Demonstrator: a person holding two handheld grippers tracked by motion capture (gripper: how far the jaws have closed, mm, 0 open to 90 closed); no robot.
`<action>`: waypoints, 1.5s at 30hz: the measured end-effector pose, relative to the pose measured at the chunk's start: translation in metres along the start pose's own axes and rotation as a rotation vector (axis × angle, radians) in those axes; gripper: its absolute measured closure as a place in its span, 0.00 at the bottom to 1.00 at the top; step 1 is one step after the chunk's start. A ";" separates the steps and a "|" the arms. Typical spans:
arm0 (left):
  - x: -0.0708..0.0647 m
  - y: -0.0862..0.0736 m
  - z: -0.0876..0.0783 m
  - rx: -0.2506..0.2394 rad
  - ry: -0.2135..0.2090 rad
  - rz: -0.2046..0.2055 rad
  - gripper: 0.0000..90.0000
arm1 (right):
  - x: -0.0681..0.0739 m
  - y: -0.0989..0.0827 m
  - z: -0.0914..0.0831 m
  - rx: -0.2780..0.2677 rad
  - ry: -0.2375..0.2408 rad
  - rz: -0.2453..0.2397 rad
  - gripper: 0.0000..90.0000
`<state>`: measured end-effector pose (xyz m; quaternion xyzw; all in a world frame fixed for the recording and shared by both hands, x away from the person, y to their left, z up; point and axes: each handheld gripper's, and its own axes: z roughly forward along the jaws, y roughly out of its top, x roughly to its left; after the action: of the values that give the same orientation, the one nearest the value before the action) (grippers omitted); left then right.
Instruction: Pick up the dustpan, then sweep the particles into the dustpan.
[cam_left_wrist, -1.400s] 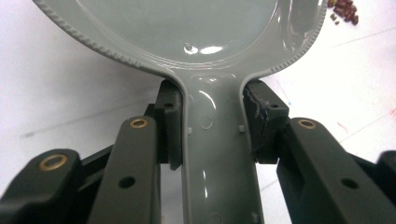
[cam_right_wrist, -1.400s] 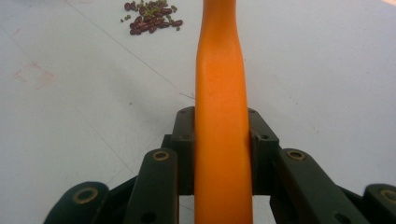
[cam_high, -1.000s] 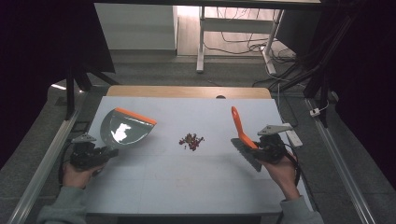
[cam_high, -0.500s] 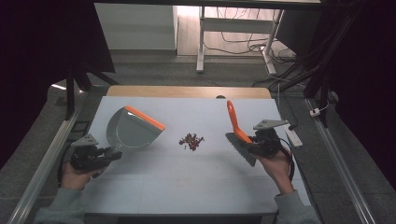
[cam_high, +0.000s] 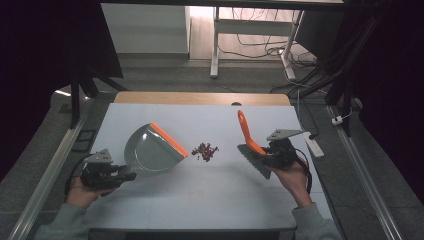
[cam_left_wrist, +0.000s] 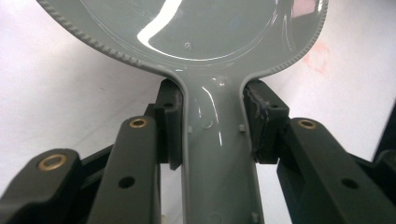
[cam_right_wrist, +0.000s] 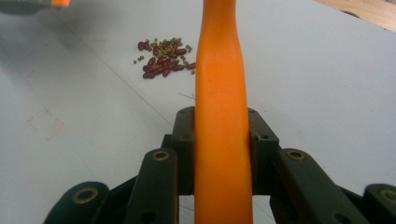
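Two jaws pinch dustpan (cam_high: 152, 150) and brush (cam_high: 250, 145) over pale table (cam_high: 210, 200), dark room.

On the bench (cam_high: 200, 210), the dustpan (cam_high: 152, 150) lies left of centre in the frame, the pile of beans (cam_high: 206, 151) at the centre, and the brush (cam_high: 251, 145) right of centre. The left tool (cam_high: 131, 175) sits at lower left, the right tool (cam_high: 263, 157) at right.
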<state>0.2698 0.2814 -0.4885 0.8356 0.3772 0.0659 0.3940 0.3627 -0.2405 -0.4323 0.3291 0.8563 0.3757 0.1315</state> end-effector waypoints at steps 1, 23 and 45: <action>0.000 0.000 0.001 0.017 -0.005 0.009 0.69 | 0.000 0.000 0.000 0.000 0.001 -0.001 0.78; -0.007 0.000 0.011 0.108 -0.062 0.047 0.69 | -0.001 0.000 0.003 0.002 -0.007 -0.003 0.78; -0.004 0.003 0.019 0.188 -0.071 0.030 0.69 | 0.003 0.032 0.037 -0.028 -0.021 0.008 0.78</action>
<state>0.2768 0.2655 -0.4987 0.8761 0.3551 0.0064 0.3261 0.3930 -0.2022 -0.4338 0.3347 0.8483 0.3846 0.1433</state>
